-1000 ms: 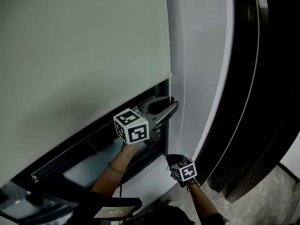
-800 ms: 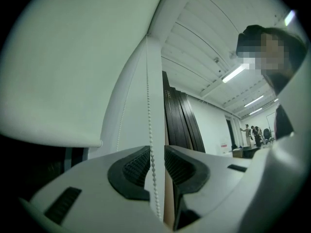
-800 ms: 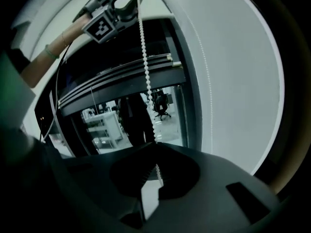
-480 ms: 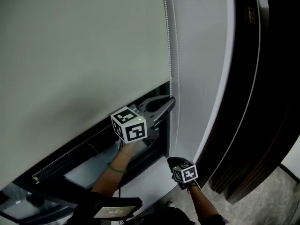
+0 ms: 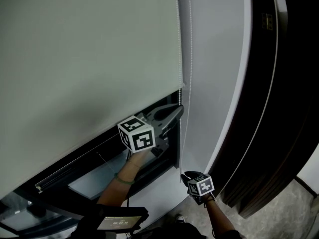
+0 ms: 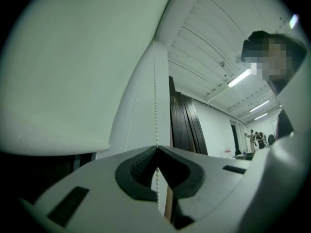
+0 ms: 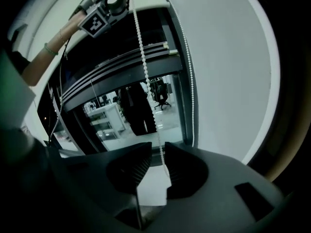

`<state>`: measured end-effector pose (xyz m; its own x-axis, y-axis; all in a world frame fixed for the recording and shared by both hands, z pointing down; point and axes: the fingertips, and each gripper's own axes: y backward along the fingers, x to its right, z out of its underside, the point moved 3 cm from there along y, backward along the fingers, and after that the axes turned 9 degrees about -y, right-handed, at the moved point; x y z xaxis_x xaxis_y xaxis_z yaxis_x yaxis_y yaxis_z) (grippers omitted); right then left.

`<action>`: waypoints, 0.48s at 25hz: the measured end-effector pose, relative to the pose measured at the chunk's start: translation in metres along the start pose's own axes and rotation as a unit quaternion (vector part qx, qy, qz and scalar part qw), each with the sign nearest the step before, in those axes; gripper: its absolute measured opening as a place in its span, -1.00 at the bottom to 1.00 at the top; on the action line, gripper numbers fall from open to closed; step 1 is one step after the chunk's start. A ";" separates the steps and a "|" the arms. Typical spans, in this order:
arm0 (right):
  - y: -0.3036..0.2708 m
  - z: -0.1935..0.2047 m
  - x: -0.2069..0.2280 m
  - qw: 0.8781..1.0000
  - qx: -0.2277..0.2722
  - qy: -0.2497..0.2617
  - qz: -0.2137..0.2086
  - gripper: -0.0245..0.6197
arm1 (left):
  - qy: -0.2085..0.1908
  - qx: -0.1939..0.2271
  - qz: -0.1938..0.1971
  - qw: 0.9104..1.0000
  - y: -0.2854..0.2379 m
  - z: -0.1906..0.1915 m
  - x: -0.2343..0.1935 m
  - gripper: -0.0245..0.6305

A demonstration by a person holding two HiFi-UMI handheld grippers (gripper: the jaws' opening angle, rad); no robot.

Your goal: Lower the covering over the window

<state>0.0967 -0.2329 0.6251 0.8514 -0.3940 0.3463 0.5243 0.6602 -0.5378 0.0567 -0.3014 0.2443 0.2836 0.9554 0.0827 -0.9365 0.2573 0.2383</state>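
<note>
Blind chain (image 6: 155, 81) pinched by just-closed left gripper (image 5: 179, 108), loose between right gripper's (image 7: 156, 148) just-opened jaws

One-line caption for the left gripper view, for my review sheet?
Left gripper shut on the bead chain, which runs up beside the partly lowered roller blind.

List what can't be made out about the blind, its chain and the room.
- Top of the blind: head view, cut off by the upper edge.
- Lower end of the bead chain: right gripper view, hidden behind the right gripper, whose jaws have just been opening, with the chain between them.
- People far off: left gripper view, too small.
</note>
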 end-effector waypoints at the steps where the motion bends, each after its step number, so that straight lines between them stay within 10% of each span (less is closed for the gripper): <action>1: 0.006 -0.003 0.002 1.000 0.008 -0.008 -0.001 -0.70 | -0.003 -0.002 -0.002 1.000 0.002 0.000 0.000 -0.92; 12: 0.111 -0.150 -0.022 0.980 0.192 -0.028 -0.051 -0.70 | -0.013 0.022 -0.025 0.999 0.026 -0.004 0.002 -0.92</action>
<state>0.1387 -0.2469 0.4428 0.7867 -0.4420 0.4310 0.5529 0.8150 -0.1734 0.0322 -0.2928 0.2470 0.3355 0.9374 0.0937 -0.9110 0.2975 0.2856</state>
